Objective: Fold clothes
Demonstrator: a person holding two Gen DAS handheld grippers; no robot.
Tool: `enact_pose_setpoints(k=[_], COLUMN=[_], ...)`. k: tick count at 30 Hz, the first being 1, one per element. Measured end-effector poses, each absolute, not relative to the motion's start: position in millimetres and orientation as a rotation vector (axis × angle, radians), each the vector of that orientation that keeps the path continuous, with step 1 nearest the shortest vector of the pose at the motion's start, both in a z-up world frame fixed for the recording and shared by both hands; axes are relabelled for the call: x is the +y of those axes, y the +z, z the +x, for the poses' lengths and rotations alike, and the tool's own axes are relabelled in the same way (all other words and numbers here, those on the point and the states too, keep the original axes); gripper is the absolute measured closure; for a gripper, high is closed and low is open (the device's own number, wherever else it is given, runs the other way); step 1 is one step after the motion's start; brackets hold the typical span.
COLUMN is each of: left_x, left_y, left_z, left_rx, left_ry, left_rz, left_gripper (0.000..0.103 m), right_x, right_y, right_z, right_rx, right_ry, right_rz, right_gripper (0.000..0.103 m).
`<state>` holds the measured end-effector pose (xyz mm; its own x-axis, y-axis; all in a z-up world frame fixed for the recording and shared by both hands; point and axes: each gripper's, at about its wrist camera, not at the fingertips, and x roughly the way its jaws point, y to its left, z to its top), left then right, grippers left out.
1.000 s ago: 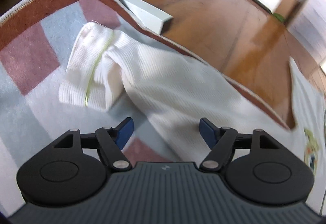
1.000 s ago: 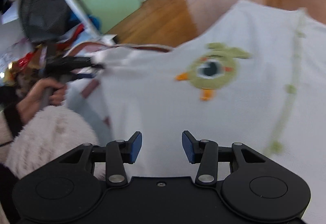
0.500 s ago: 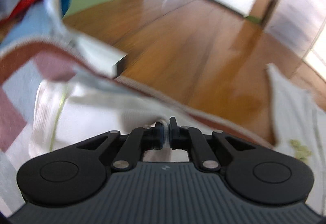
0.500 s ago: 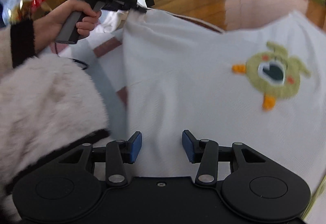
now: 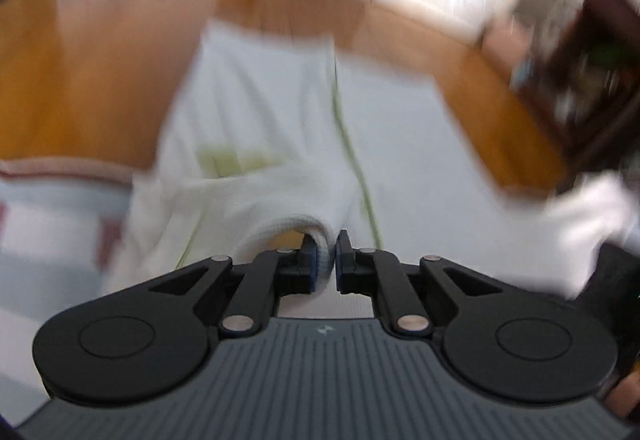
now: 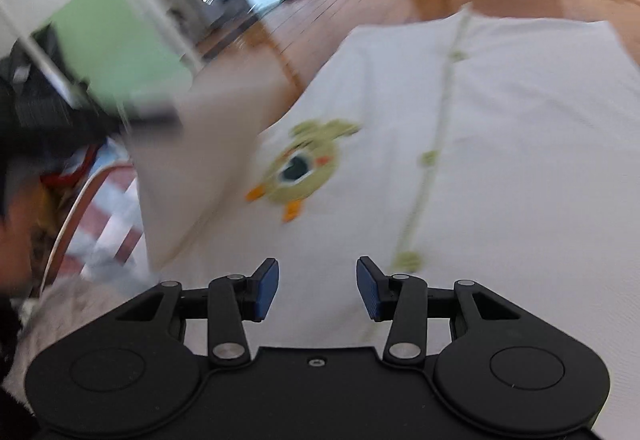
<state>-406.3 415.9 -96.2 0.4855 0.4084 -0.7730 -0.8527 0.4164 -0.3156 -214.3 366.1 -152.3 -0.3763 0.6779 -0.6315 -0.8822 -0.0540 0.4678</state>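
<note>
With the left gripper (image 5: 327,258) pinching the sleeve (image 5: 280,196), its jaws having just eased slightly, lay it flat across the white garment (image 6: 500,128) on the blanket (image 5: 48,208), right gripper (image 6: 317,288) half-open and empty.

Wooden floor (image 6: 360,20), glossy planks, carrying the things. A checked rug (image 6: 116,208) in pale blue, white and dusty red, with a brown border, lies on the floor. A white garment (image 6: 520,160) with green trim and a green bird patch lies spread partly on the rug and partly on the bare floor.
</note>
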Motion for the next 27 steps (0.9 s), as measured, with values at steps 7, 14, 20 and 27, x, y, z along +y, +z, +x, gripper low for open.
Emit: enact_pose_setpoints(k=[7, 14, 20, 27], left_x=[409.3, 421.8, 437.2, 459.6], left_y=[-127.8, -99.6, -118.9, -143.8], left_z=[-424.0, -466.5, -486.8, -508.4], left_rx=[0.641, 0.422, 0.476, 0.515], left_ry=[0.914, 1.056, 1.183, 1.303], left_rz=[-0.905, -0.857, -0.928, -1.069], left_gripper=[0.067, 0.041, 0.038, 0.038], right_x=[352.0, 367.1, 391.4, 437.9], right_y=[-150.8, -144.7, -131.8, -132.7], right_z=[-204.1, -222.7, -243.2, -308.5], right_rx=[0.959, 0.947, 1.003, 0.868], right_ry=[1.703, 1.76, 1.832, 1.916], right_rz=[-0.261, -0.267, -0.186, -0.419], right_gripper=[0.054, 0.054, 0.054, 0.054])
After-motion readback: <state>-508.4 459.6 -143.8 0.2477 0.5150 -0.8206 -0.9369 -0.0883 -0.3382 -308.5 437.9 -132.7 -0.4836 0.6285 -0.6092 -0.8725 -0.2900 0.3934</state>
